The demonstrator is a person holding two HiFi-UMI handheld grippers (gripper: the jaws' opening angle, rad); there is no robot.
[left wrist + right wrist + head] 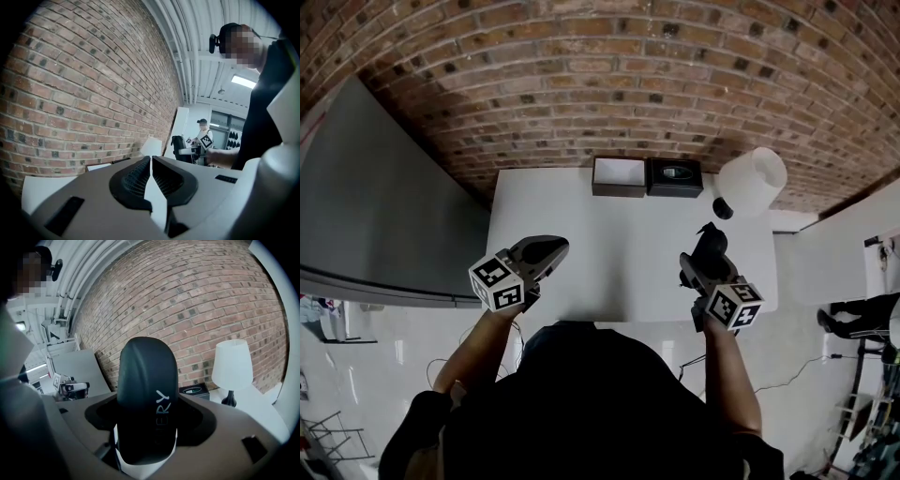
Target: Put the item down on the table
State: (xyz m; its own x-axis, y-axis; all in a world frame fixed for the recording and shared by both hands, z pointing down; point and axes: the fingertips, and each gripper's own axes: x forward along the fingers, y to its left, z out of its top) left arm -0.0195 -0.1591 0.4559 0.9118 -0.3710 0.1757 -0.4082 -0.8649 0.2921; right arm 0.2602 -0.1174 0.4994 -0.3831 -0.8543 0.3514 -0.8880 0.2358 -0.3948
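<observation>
A black rounded item (145, 376) with pale lettering and a white underside stands upright between the jaws of my right gripper (149, 411), which is shut on it. In the head view this item (711, 236) hangs over the right part of the white table (609, 253), with the right gripper (709, 258) behind it. My left gripper (555, 246) hovers over the table's left front part. Its ribbed pads (136, 176) meet at the tips with nothing between them, so the left gripper (151, 161) is shut.
At the table's far edge stand a dark open box with a white inside (619, 175) and a black box (675, 176). A white-shaded lamp (752, 181) stands at the far right corner. A brick wall runs behind, and a grey panel (375, 206) leans at the left.
</observation>
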